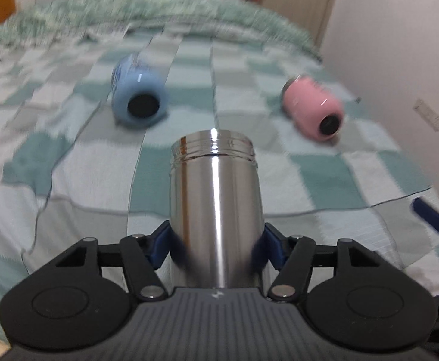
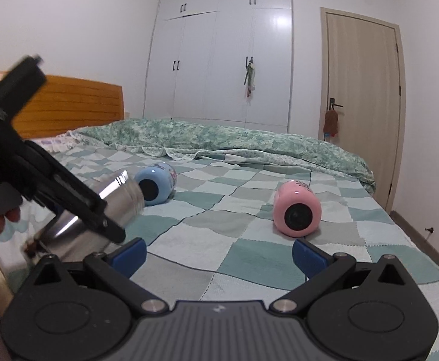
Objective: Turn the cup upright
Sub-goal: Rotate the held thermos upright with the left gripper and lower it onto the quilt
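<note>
My left gripper is shut on a shiny steel cup and holds it above the checked bed cover, threaded rim pointing away from the camera. In the right wrist view the steel cup is tilted at the left, gripped by the left tool. A blue cup lies on its side, black base toward me; it also shows in the right wrist view. A pink cup lies on its side to the right, also in the right wrist view. My right gripper is open and empty, low over the bed.
The checked bed cover spans the bed, with a rumpled green quilt at the far side. A wooden headboard stands at left, white wardrobes and a door behind. The bed's right edge drops to the floor.
</note>
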Demonstrator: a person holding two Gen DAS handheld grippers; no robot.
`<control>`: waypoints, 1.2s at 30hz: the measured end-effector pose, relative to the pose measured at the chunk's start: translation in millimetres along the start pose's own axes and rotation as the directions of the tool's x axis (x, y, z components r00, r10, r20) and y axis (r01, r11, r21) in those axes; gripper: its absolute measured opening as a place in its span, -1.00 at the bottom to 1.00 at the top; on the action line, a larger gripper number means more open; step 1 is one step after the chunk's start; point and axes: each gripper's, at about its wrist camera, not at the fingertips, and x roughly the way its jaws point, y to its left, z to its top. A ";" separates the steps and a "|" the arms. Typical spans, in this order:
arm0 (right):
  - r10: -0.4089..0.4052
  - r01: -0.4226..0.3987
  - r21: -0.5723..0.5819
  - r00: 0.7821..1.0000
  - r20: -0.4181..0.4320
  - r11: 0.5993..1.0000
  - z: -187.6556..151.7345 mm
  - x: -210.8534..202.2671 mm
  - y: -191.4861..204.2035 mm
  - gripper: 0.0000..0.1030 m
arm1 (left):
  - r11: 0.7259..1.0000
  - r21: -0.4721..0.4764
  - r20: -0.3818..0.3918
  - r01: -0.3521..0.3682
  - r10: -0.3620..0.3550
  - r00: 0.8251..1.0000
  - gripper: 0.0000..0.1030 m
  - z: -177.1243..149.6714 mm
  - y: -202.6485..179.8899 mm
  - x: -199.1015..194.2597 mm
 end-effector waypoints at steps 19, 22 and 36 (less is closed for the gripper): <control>-0.034 0.032 0.097 0.999 0.017 0.995 -4.8 -18.5 -11.4 1.00 | 0.988 0.140 0.501 -0.065 -0.014 0.865 0.22 -28.0 -33.0 -1.9; -0.034 0.033 0.091 0.999 0.010 0.995 -5.4 -17.1 -10.1 1.00 | 0.984 0.156 0.453 -0.084 0.005 0.891 0.21 -38.3 -32.6 18.8; -0.031 0.030 0.068 0.999 0.018 0.997 -5.9 -17.9 -2.9 1.00 | 0.985 0.155 0.493 -0.074 -0.012 0.870 0.82 -40.7 -25.8 0.2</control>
